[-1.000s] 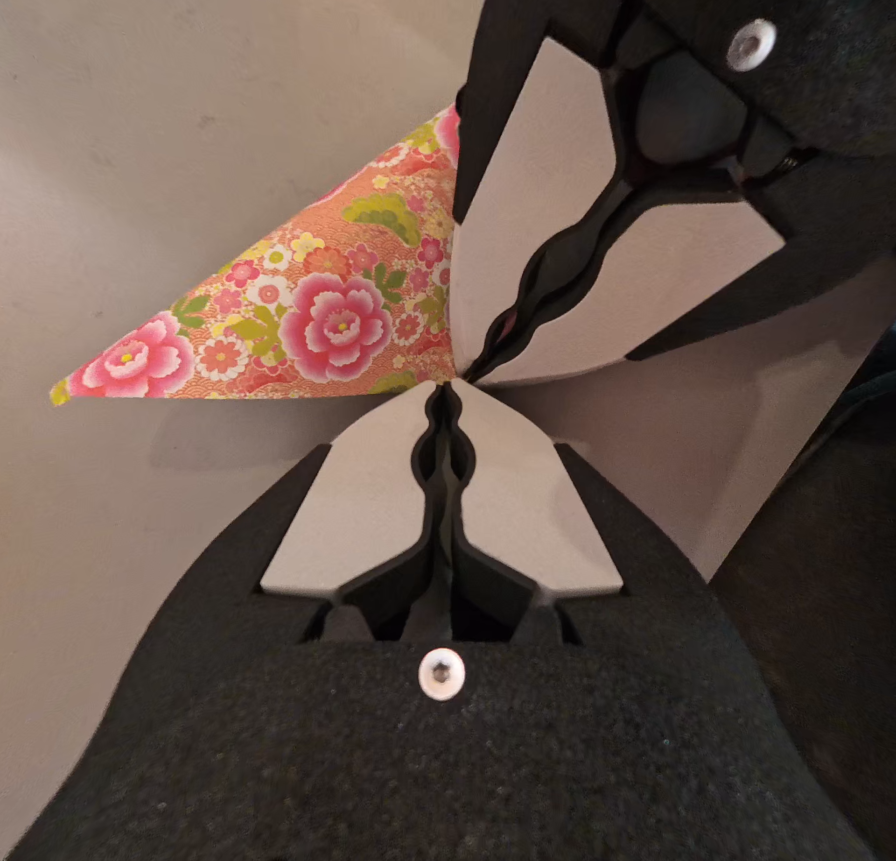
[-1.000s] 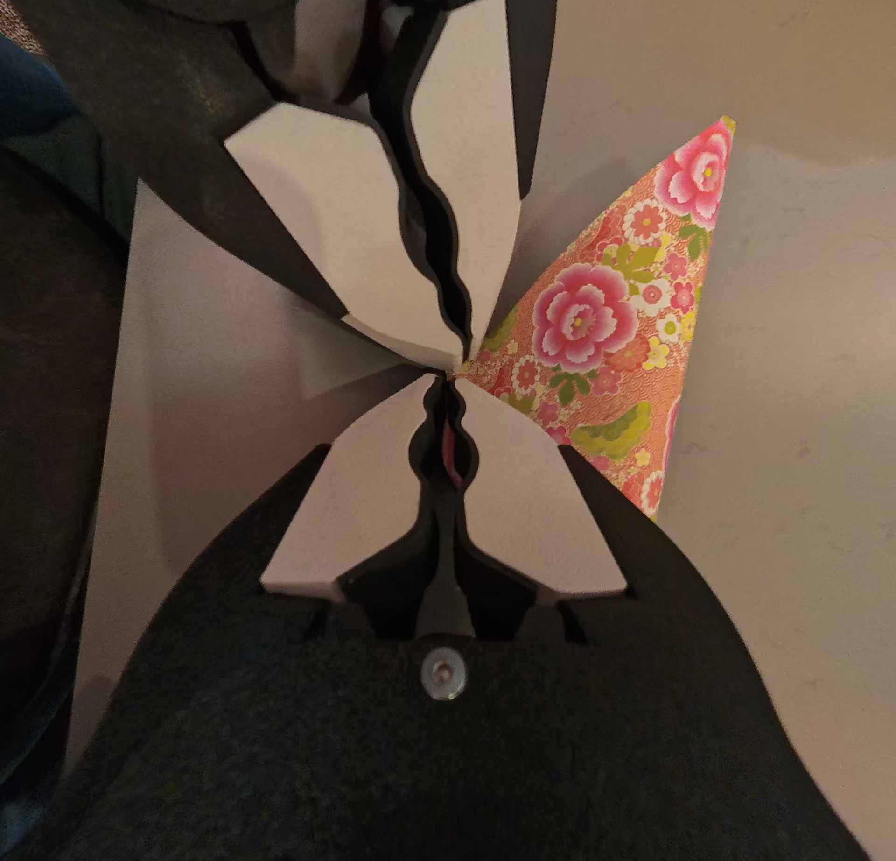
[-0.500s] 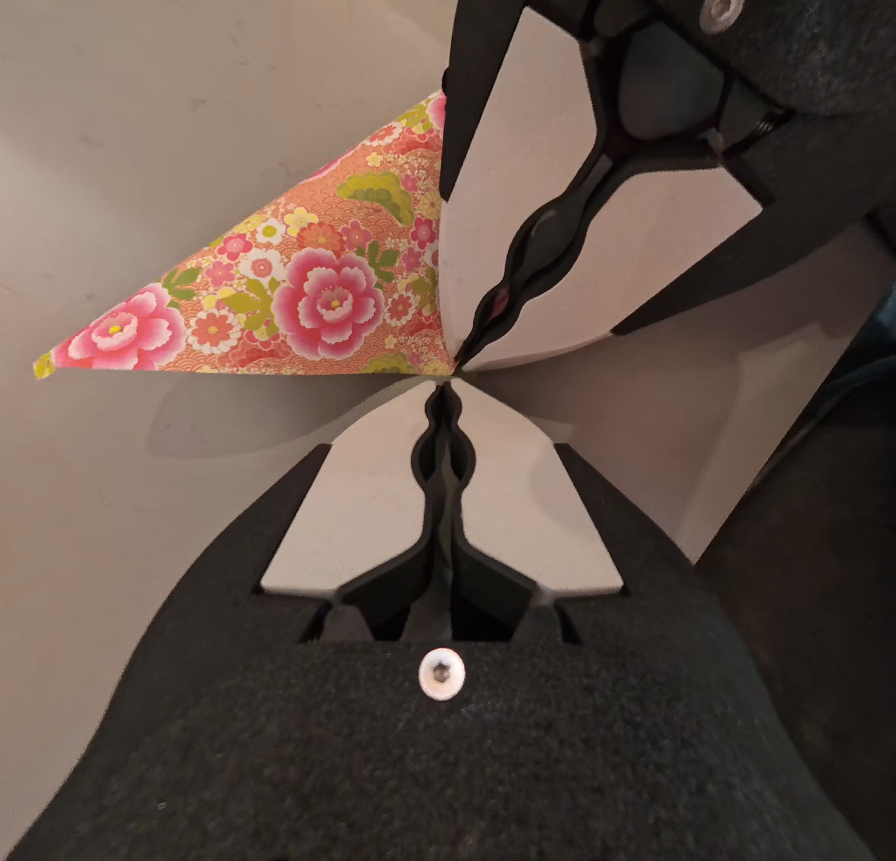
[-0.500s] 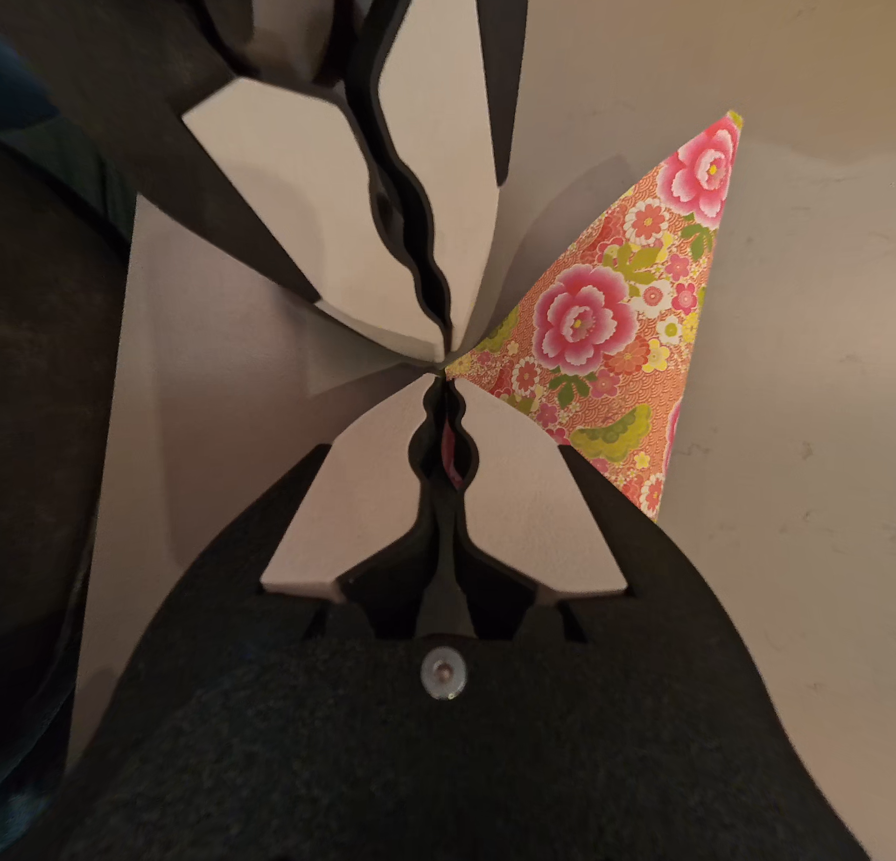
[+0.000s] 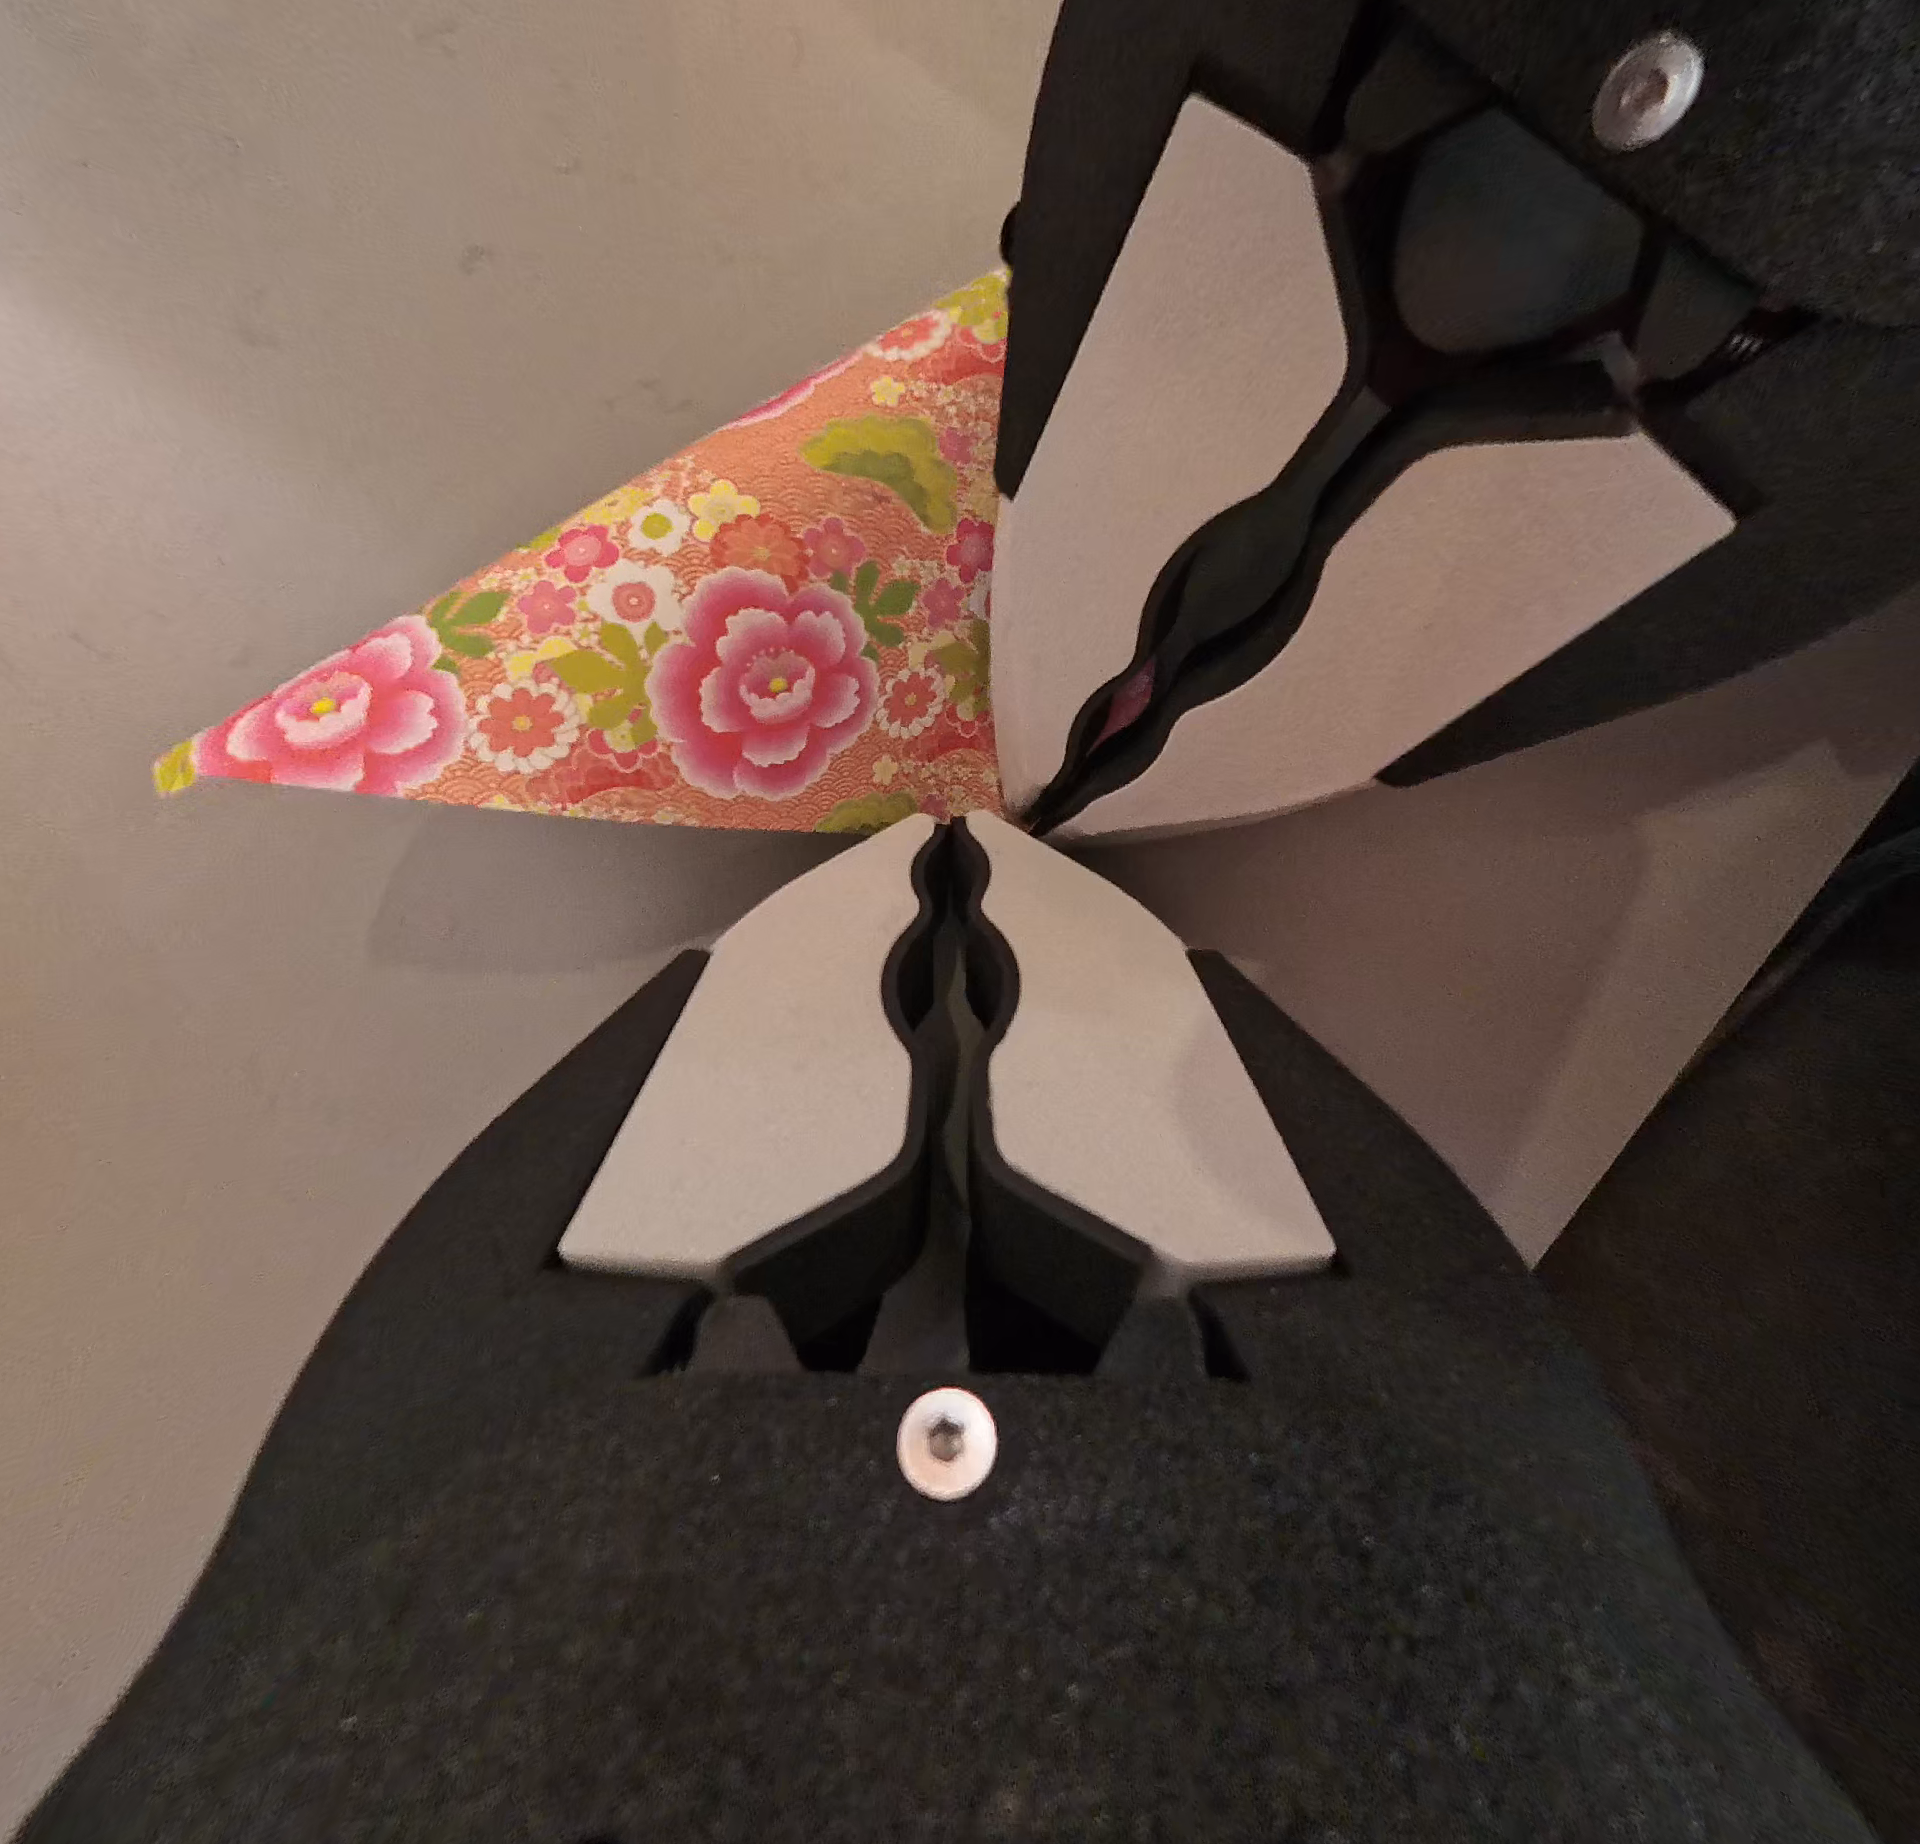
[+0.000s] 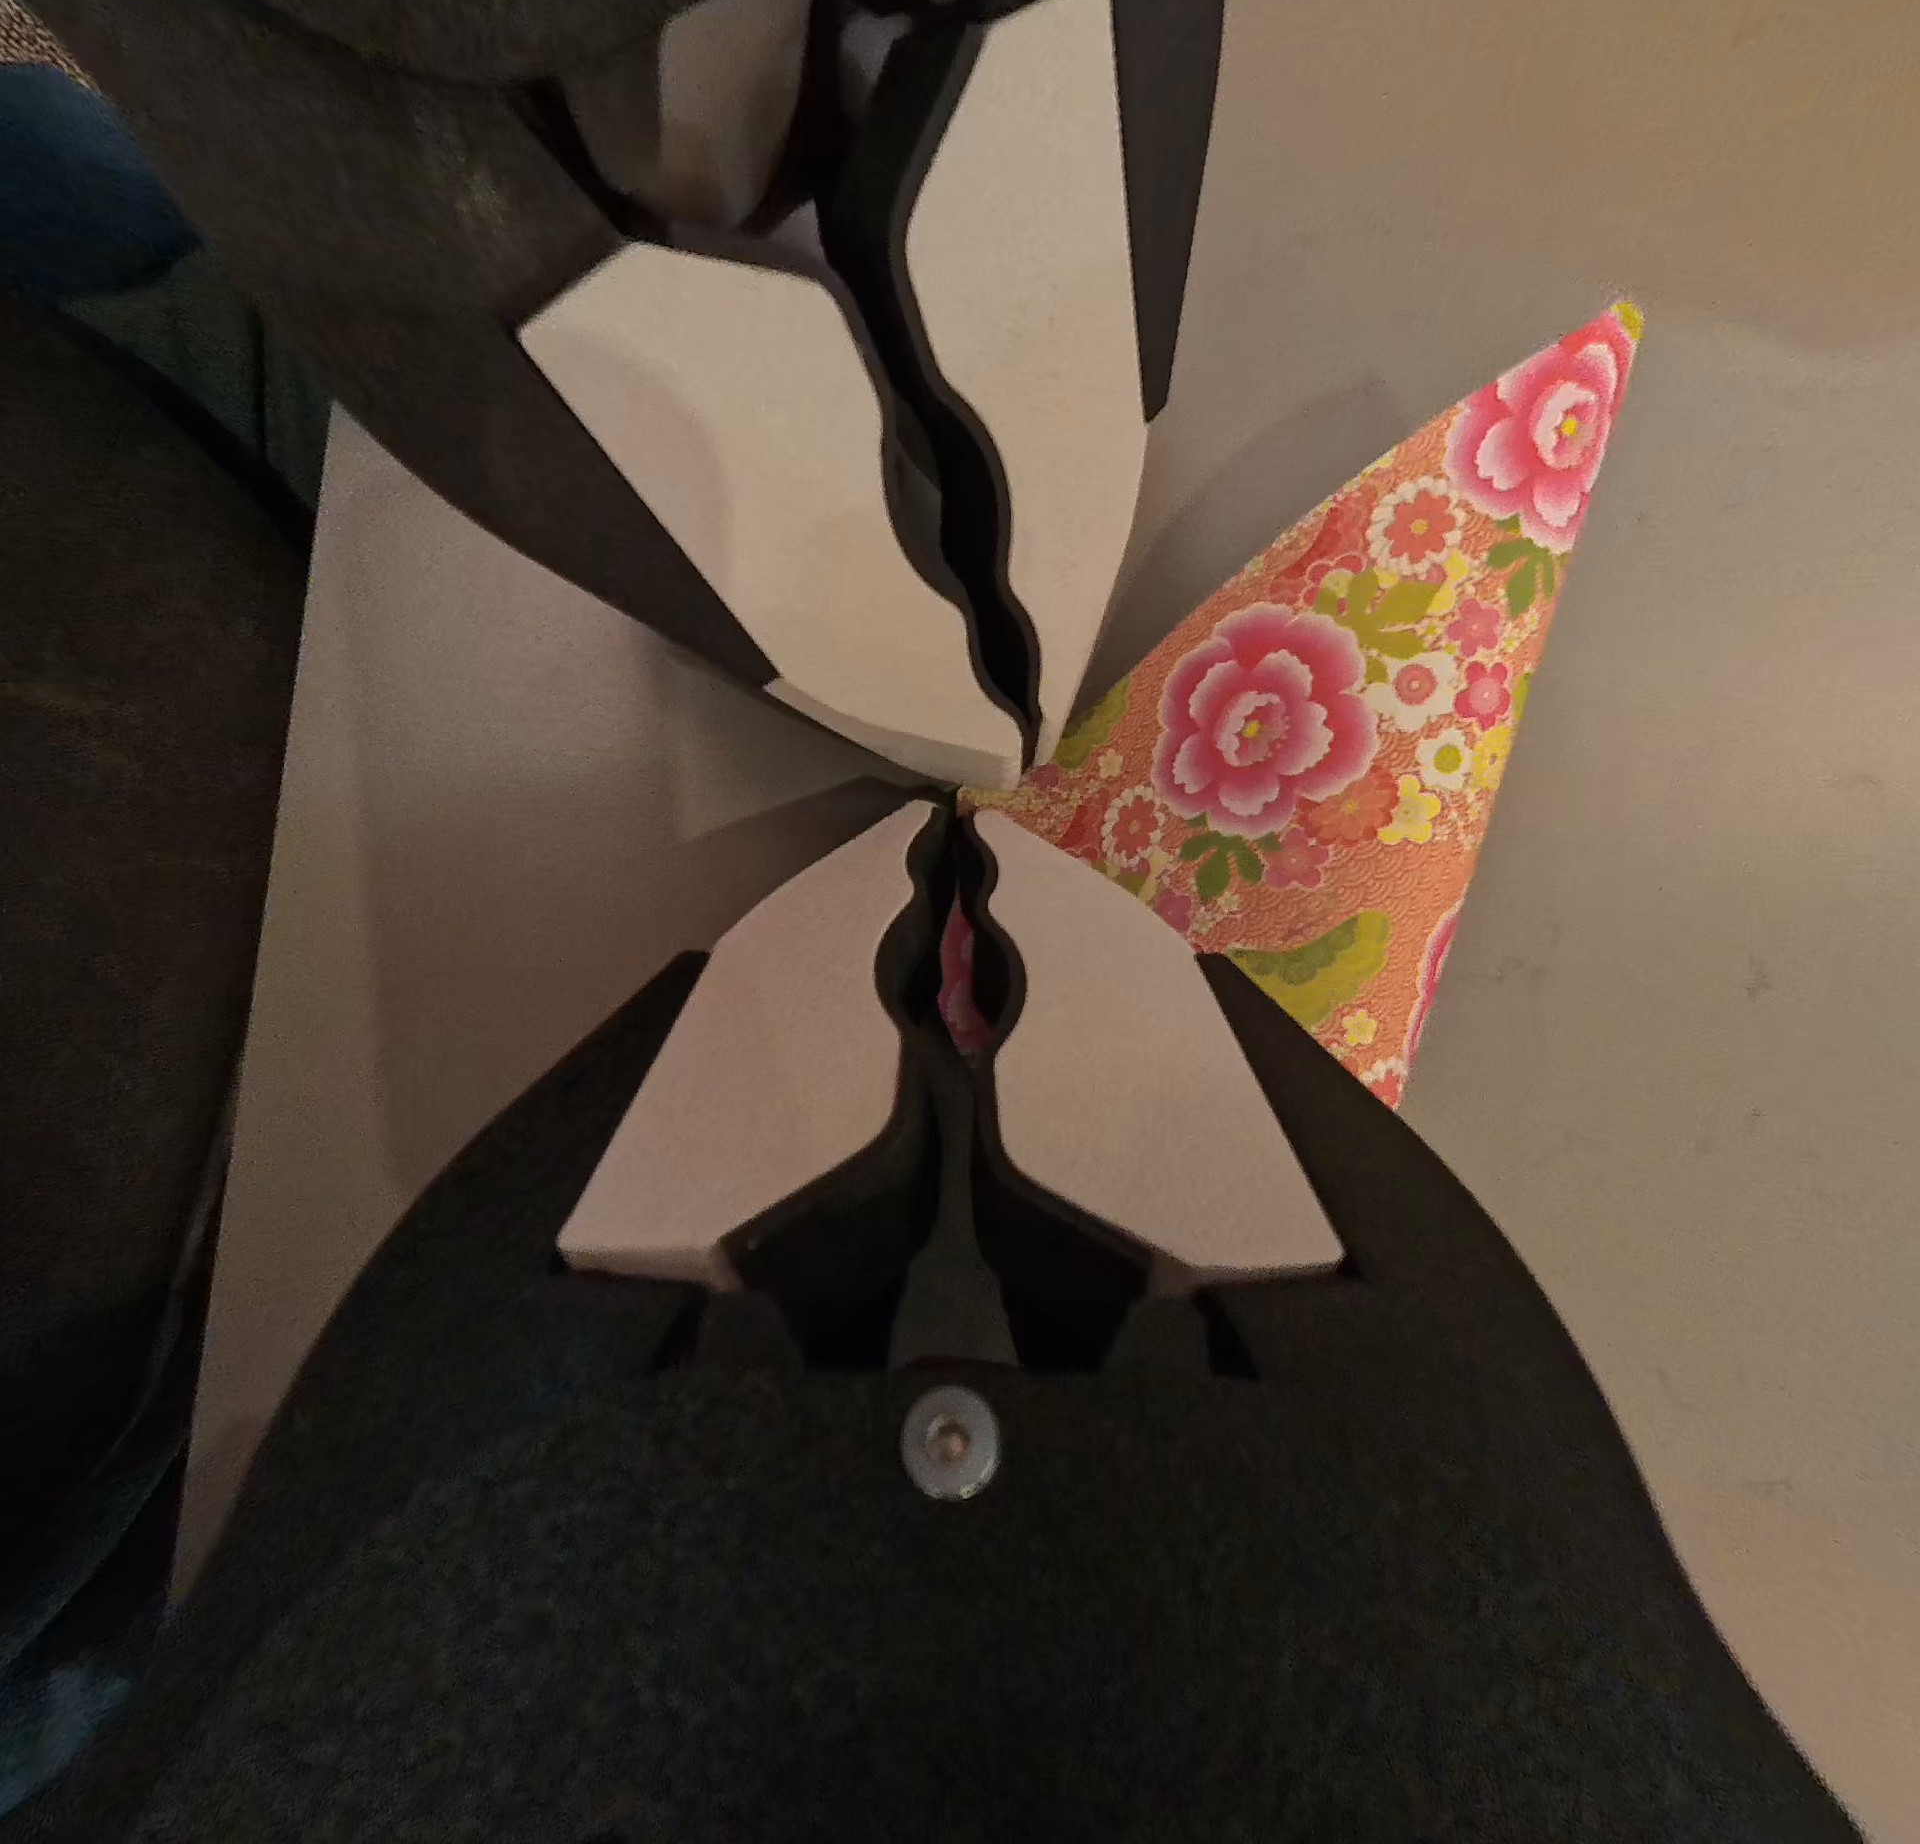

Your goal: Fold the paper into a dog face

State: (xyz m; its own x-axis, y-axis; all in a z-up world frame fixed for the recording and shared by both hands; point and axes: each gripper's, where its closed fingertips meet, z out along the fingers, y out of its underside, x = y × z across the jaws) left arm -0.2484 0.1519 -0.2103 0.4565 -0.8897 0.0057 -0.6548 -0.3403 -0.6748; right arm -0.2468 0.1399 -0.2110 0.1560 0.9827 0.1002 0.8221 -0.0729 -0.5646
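Note:
The floral paper, pink flowers on orange, is folded to a triangle and held up off the beige table. My left gripper is shut and pinches the triangle's near corner. My right gripper comes in from the upper right, shut on the same corner, tip to tip with the left. In the right wrist view my right gripper is shut, with pink paper showing between its fingers. The paper fans out to the right there. The left gripper reaches down from the top.
The table edge runs along the right of the left wrist view, with a dark area beyond it. The same dark area lies at the left of the right wrist view. Bare table spreads to the right.
Both grippers stay shut on the paper's corner. The paper and the two grippers have only shifted and tilted slightly against each other.

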